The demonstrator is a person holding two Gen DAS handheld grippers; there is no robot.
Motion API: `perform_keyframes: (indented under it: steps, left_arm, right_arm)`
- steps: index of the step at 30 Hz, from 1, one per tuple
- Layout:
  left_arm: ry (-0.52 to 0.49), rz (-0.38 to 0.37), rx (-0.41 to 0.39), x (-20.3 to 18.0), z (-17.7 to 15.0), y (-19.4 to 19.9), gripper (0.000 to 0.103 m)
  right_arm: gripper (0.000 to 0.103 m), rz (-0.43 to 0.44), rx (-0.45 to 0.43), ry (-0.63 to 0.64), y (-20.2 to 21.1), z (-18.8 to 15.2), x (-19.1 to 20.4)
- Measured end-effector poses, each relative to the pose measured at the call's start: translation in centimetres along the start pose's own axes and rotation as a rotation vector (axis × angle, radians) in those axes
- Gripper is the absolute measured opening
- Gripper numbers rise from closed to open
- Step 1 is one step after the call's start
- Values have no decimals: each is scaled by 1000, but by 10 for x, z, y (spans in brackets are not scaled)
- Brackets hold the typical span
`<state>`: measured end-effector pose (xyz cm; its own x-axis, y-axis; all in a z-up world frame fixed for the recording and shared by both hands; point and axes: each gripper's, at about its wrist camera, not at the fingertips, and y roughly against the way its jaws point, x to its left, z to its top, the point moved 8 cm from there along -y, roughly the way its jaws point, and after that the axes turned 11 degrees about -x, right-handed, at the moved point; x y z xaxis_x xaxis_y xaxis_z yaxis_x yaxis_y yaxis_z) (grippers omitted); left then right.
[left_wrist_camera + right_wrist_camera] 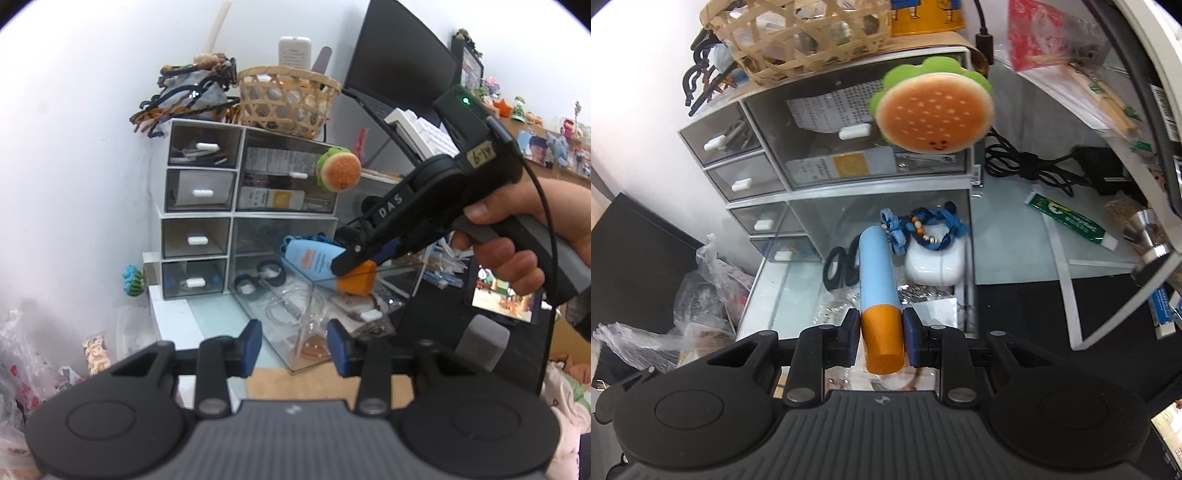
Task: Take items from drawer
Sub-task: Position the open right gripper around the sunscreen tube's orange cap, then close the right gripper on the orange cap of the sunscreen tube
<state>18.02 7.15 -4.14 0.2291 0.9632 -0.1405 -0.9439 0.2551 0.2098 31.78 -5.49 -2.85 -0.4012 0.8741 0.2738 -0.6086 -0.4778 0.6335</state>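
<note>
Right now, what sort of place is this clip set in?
Most likely a cluttered home desk against a wall. A small drawer organizer with a woven basket on top sits beside an open laptop, with a shelf of toy figurines behind.

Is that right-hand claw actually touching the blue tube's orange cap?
Touching. The right wrist view shows the right gripper with both blue pads pressed against the orange cap of the blue tube.

Premises: a cluttered home desk corner. Evidence: small drawer organiser [207,206] against a white wall, woven basket [288,99] of oddments on top, open laptop [399,70], shelf of toy figurines [524,110], burger-shaped plush [934,110], toothpaste tube [1071,221] and charger cable [1027,162] on the worktop [1008,258].
</note>
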Motion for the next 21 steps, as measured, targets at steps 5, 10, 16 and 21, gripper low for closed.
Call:
perform_keyframes:
  steps: [5, 10, 16, 21]
  left_arm:
    - [1, 1, -4, 0, 2, 1, 42]
    - [10, 5, -9, 3, 3, 3, 42]
    - [16, 4, -10, 5, 3, 3, 42]
    - [24, 5, -13, 8, 3, 4, 42]
  right_arm:
    - [28, -23, 3, 13, 1, -3, 1]
    - [31, -40, -8, 12, -4, 2, 1]
    - [34, -46, -13, 42, -10, 5, 7]
    - [43, -58, -13, 73, -15, 6, 12]
